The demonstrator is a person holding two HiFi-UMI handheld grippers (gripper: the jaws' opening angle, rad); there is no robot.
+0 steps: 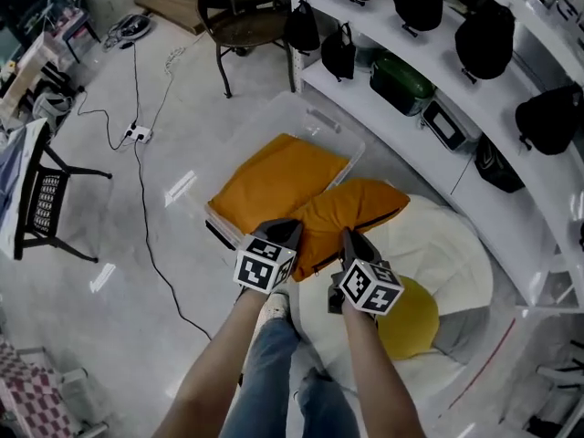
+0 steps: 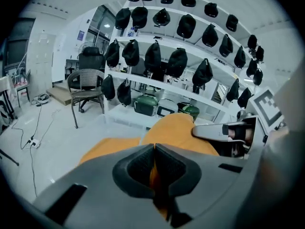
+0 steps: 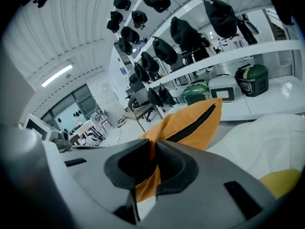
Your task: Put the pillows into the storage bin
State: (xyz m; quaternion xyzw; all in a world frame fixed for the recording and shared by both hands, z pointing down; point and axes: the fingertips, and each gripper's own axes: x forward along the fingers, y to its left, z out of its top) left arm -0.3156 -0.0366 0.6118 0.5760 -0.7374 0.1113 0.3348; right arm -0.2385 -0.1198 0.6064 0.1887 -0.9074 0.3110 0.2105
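I hold an orange pillow (image 1: 354,212) with a black zipper by its near edge, one gripper at each corner. My left gripper (image 1: 288,232) is shut on the orange fabric (image 2: 153,170), and my right gripper (image 1: 349,239) is shut on it too (image 3: 153,162). The pillow (image 3: 190,124) hangs partly over the right edge of the clear storage bin (image 1: 321,122) and partly over a white beanbag. Another orange pillow (image 1: 272,182) lies flat inside the bin. A yellow pillow (image 1: 407,319) rests on the white beanbag (image 1: 456,254) beside my right arm.
White shelves (image 1: 392,126) with black bags, helmets and green cases run along the right. A dark chair (image 1: 239,16) stands beyond the bin. A cable and power strip (image 1: 137,135) cross the floor at left, near a black stool (image 1: 46,199).
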